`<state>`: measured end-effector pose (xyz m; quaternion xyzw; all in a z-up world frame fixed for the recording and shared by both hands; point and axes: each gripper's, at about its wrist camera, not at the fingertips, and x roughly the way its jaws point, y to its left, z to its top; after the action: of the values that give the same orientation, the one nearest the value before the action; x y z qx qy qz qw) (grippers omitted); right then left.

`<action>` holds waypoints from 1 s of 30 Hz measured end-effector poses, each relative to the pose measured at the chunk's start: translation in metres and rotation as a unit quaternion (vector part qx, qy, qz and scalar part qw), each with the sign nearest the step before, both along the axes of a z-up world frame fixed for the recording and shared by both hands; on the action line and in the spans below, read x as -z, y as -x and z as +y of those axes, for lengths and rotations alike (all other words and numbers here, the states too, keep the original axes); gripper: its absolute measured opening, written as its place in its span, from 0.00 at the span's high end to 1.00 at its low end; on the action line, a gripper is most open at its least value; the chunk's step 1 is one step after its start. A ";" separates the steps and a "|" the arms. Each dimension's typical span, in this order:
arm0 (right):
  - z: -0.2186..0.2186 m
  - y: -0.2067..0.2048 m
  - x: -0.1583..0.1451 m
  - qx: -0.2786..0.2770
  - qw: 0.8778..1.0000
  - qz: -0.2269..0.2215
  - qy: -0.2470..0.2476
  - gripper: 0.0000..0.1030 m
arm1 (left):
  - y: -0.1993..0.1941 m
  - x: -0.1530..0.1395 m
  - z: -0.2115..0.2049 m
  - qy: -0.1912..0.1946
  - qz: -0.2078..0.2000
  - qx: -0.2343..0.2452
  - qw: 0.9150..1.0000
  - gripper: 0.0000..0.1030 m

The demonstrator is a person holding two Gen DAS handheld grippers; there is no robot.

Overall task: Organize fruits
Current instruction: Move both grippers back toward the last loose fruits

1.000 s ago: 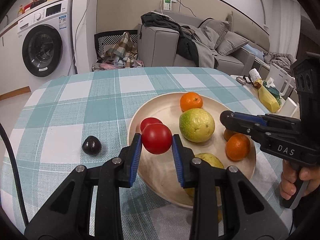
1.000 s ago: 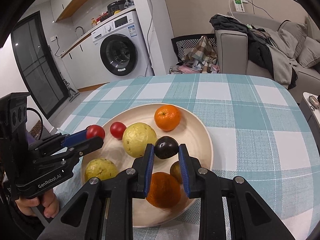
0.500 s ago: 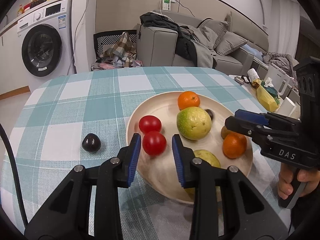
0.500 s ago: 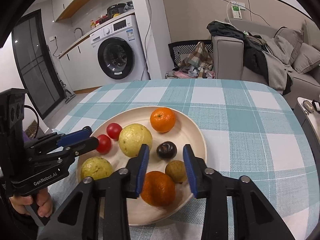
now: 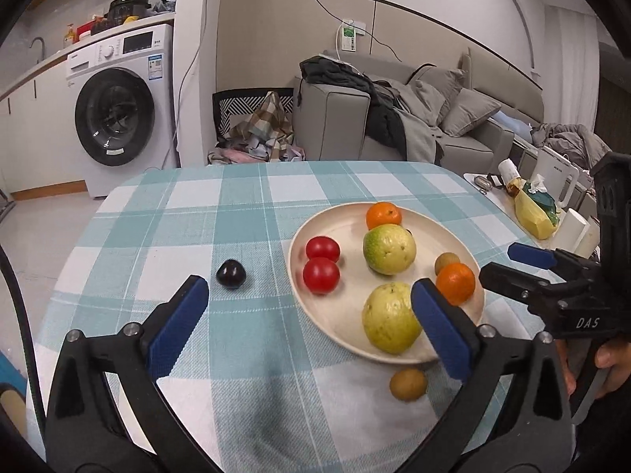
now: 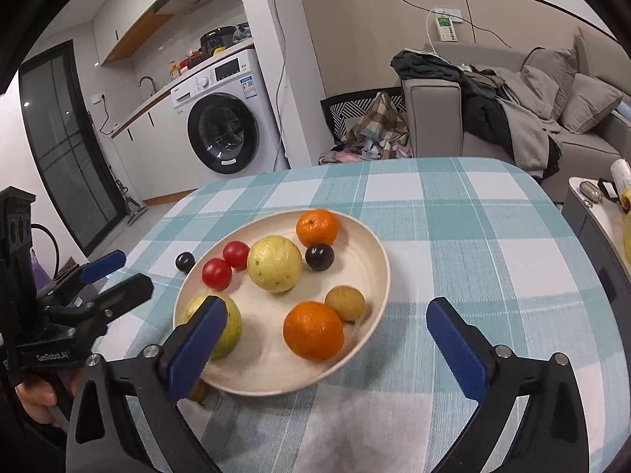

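Observation:
A cream plate point(image 5: 355, 339) point(image 6: 374, 287) on the checked tablecloth holds two red tomatoes point(image 5: 321, 274), two yellow-green guavas point(image 5: 389, 249), two oranges point(image 6: 313, 330), a kiwi point(image 6: 346, 303) and a dark plum point(image 6: 319, 256). Another dark plum point(image 5: 231, 274) point(image 6: 185, 261) lies on the cloth left of the plate. A kiwi point(image 5: 408, 384) lies on the cloth at the plate's near edge. My left gripper point(image 5: 311, 327) is open and empty, above the plate's near left edge. My right gripper point(image 6: 327, 347) is open and empty, above the plate's near side.
The round table point(image 5: 244, 213) has a teal and white checked cloth. A side table with a yellow bag point(image 5: 534, 216) and kettle stands at the right. A washing machine point(image 5: 118, 114) and a grey sofa point(image 5: 394, 126) stand behind.
My left gripper let go of a tomato onto the plate, opened wide and drew back. My right gripper let go of the dark plum onto the plate, opened wide and drew back.

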<state>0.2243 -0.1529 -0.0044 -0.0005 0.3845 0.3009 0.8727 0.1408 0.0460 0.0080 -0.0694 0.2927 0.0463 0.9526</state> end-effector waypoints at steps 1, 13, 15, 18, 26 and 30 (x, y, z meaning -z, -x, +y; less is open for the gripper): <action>0.000 0.002 0.001 0.001 1.000 0.004 0.005 0.00 | 0.005 -0.001 0.000 0.001 0.001 -0.002 1.000 0.01; 0.018 0.046 0.005 -0.015 0.998 0.032 0.045 0.00 | 0.051 -0.008 -0.007 -0.020 0.001 0.006 1.000 0.01; 0.023 0.052 0.009 -0.020 0.998 0.037 0.048 0.00 | 0.054 -0.008 -0.005 -0.019 0.005 0.008 1.000 0.01; 0.031 0.059 0.014 -0.030 0.997 0.047 0.056 0.00 | 0.056 -0.007 -0.001 -0.022 0.011 0.008 1.000 0.01; 0.051 0.074 0.020 -0.065 0.994 0.063 0.056 0.16 | 0.056 0.000 0.020 0.013 0.022 -0.009 1.000 0.01; 0.062 0.077 0.026 -0.092 0.991 0.077 0.058 0.29 | 0.050 0.005 0.024 0.013 0.030 -0.016 0.999 0.01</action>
<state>0.1468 -0.0913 -0.0303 -0.0636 0.4659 0.3558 0.8076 0.0904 0.0697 0.0030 -0.0847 0.3206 0.0598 0.9415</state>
